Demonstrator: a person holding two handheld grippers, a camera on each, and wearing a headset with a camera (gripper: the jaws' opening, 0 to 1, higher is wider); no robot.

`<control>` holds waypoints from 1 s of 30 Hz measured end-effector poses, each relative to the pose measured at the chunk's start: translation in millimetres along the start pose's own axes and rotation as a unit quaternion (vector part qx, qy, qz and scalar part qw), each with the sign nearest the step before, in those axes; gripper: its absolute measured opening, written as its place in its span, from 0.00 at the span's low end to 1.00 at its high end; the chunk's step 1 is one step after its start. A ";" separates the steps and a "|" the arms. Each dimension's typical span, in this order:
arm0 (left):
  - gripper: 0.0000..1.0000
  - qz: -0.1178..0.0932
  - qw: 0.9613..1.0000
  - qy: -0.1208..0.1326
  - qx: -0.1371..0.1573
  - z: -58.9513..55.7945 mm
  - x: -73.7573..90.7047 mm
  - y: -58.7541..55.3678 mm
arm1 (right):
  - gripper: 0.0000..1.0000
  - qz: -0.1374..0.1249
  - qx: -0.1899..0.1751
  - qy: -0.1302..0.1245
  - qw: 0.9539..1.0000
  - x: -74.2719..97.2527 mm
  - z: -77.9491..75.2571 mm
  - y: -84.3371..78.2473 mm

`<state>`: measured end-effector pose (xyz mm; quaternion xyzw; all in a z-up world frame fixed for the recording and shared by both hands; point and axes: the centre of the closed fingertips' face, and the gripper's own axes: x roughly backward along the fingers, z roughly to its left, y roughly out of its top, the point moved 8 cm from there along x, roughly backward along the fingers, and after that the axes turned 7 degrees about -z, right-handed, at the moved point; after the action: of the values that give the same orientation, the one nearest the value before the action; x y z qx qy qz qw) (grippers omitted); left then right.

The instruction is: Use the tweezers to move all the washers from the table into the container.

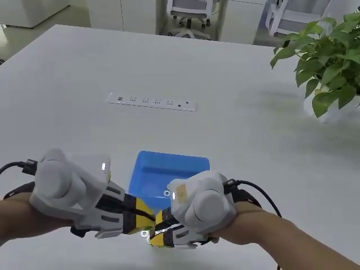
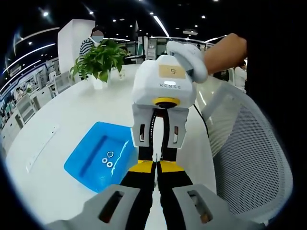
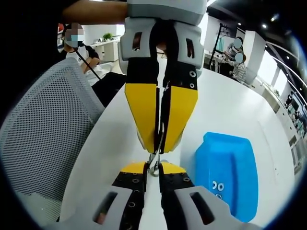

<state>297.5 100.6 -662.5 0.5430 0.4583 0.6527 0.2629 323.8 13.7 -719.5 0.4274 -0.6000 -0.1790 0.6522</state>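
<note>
A blue tray point(image 1: 146, 169) point(image 2: 86, 158) point(image 3: 230, 163) lies on the white table with a few washers point(image 1: 167, 193) point(image 2: 107, 159) point(image 3: 217, 186) inside. Just in front of it my two grippers meet tip to tip. My left gripper point(image 1: 149, 216) point(image 2: 157, 165) point(image 3: 160, 143) is shut on thin metal tweezers point(image 3: 159, 136). The tweezers' ring-like end point(image 3: 154, 168) sits between the close-set jaws of my right gripper point(image 1: 153, 233) point(image 2: 157, 155) point(image 3: 153, 168). One small washer point(image 1: 144, 233) shows just under the jaw tips.
A white power strip point(image 1: 152, 102) lies mid-table behind the tray. A potted plant point(image 1: 329, 56) point(image 2: 98, 60) stands at the far right. A grey mesh chair point(image 2: 249, 158) point(image 3: 43, 139) is at the table's near edge. People sit in the background.
</note>
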 end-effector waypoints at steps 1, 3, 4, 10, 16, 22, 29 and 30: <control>0.05 0.000 1.000 0.000 0.000 0.3 0.0 -0.5 | 0.11 0.000 -0.002 0.001 1.000 0.0 -0.2 -0.3; 0.05 0.000 1.000 0.000 0.001 0.4 -0.2 -1.0 | 0.10 -0.001 -0.005 0.001 1.000 0.1 0.0 -0.6; 0.05 0.000 1.000 -0.001 0.001 0.3 -0.4 -1.0 | 0.10 -0.001 -0.006 0.002 1.000 0.1 0.0 -0.9; 0.06 0.000 1.000 -0.001 0.000 0.0 -0.8 -1.1 | 0.09 -0.004 -0.021 -0.002 1.000 0.2 0.2 -1.5; 0.06 0.001 1.000 -0.003 -0.003 -0.8 -2.0 -0.2 | 0.08 -0.003 -0.032 -0.002 0.999 0.8 0.0 -1.5; 0.06 0.004 1.000 -0.005 -0.003 -1.5 -3.7 1.4 | 0.08 -0.003 -0.036 -0.002 0.999 1.5 0.0 -2.2; 0.09 0.004 1.000 -0.003 0.001 -1.2 -2.9 2.0 | 0.08 -0.006 -0.037 -0.002 0.999 2.1 -0.2 -0.9; 0.10 0.003 1.000 -0.002 0.002 -1.1 -2.5 2.1 | 0.08 -0.006 -0.037 -0.002 0.999 2.4 -0.2 -0.7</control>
<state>297.5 97.2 -661.8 0.5460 0.4574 0.6518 0.2605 324.7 11.5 -718.4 0.4061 -0.5919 -0.2054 0.6652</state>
